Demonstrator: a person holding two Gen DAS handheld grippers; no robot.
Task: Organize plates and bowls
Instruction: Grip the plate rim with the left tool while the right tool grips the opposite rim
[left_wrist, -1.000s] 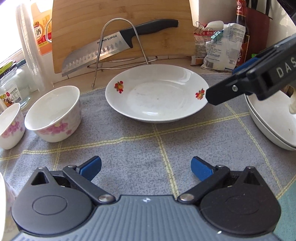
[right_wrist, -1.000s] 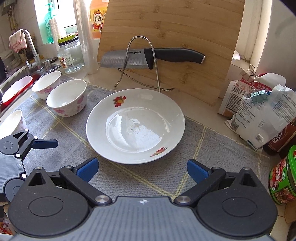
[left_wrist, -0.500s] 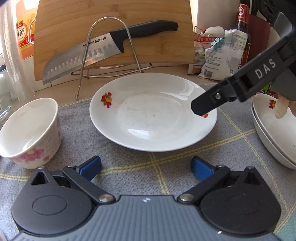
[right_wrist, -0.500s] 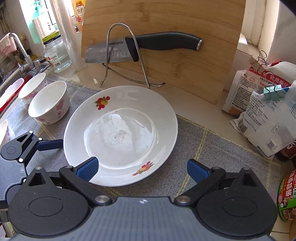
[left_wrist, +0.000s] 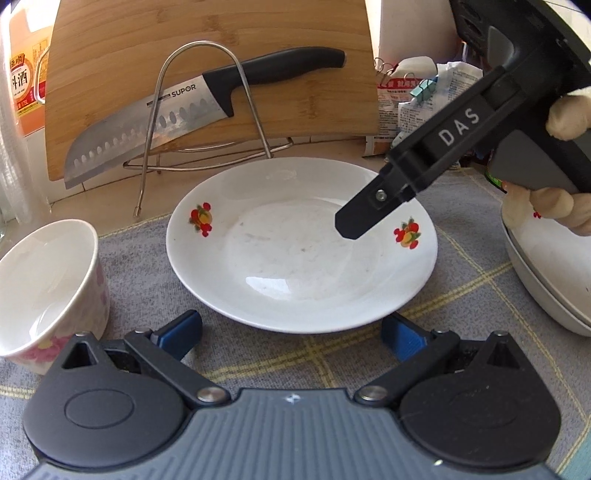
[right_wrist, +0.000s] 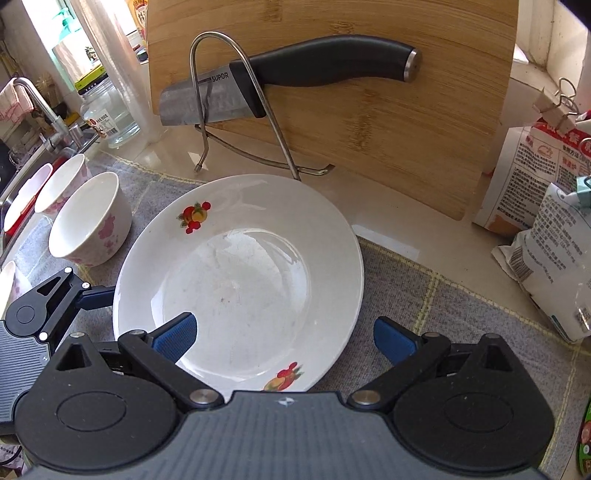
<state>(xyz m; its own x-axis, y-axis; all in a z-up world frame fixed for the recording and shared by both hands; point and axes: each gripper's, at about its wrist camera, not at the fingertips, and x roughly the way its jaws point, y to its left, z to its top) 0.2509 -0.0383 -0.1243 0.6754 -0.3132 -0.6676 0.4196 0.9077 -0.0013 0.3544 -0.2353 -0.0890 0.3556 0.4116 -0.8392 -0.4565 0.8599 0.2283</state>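
A white plate with red fruit motifs (left_wrist: 295, 258) lies on the grey checked cloth (left_wrist: 461, 280); it also shows in the right wrist view (right_wrist: 243, 280). My left gripper (left_wrist: 291, 332) is open, its blue pads at the plate's near rim. My right gripper (right_wrist: 284, 338) is open over the plate's right side, one pad above its surface, the other outside its rim. One of its fingers (left_wrist: 365, 218) shows above the plate in the left wrist view. A pink-flowered bowl (left_wrist: 48, 291) stands left of the plate. Stacked white plates (left_wrist: 546, 273) sit at the right.
A bamboo cutting board (right_wrist: 369, 110) leans at the back behind a wire rack (right_wrist: 240, 110) holding a knife (right_wrist: 295, 81). Two bowls (right_wrist: 88, 221) stand left, near the sink and faucet (right_wrist: 33, 99). Food bags (right_wrist: 546, 221) and a jar (right_wrist: 107, 114) crowd the counter.
Both grippers moved closer to the flowered plate. The left one now reaches its near rim, and the right one has come over its right side. Both stay open.
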